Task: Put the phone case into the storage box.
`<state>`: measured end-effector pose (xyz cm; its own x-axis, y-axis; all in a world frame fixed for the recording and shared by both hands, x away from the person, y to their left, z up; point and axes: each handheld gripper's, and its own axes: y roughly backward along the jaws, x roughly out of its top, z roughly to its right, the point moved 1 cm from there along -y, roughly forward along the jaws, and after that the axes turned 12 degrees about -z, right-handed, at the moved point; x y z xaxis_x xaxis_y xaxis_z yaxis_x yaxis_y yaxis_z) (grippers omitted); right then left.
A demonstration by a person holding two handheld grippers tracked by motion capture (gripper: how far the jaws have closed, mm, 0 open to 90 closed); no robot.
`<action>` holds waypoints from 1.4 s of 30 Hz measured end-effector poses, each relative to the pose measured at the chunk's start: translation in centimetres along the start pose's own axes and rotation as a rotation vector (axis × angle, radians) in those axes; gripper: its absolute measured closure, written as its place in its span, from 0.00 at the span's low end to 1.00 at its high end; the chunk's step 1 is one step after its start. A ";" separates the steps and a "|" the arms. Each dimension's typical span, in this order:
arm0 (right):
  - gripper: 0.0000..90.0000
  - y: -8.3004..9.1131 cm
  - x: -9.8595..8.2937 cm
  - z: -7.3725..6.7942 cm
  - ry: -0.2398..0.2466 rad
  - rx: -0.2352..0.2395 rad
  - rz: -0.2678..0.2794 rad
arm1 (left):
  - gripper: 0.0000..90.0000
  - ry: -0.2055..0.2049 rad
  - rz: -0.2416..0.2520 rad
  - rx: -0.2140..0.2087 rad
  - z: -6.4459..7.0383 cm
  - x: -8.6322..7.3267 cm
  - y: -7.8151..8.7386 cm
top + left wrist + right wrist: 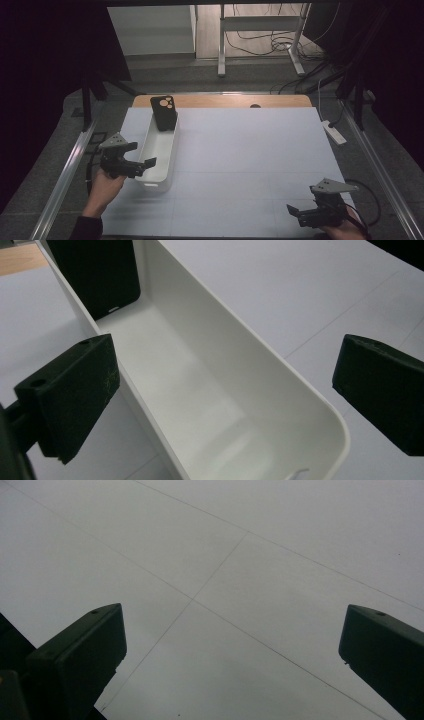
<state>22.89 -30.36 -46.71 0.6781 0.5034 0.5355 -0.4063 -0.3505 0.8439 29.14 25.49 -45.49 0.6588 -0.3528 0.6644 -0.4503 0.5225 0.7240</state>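
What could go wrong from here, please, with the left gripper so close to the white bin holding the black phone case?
The left gripper is open, with one jaw outside the white bin wall; closing or pushing could slide or tip the light bin. The phone case leans upright at the bin's far end, so a jolt might topple it. The right gripper hangs open over bare table, too far away to steady anything.

No readable text, labels, brands or numbers anywhere.

I see grey carpet floor (165, 80) | white desk frame (260, 22) at back | cables (265, 42) beneath | black curtains (50, 45) both sides | dim light
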 end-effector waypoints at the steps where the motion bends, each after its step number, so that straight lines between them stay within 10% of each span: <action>1: 0.00 0.0 0.0 0.0 0.000 0.000 -0.001 | 0.00 -0.002 -0.002 -0.002 0.1 -0.1 0.1; 42: 0.00 0.1 0.0 0.0 0.000 -0.001 0.002 | 0.00 0.029 -0.036 0.083 4.2 -6.1 2.6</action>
<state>22.84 -30.38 -46.66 0.6769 0.5027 0.5376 -0.4085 -0.3510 0.8426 21.45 25.76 -46.94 0.6924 -0.3466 0.6328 -0.4736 0.4433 0.7610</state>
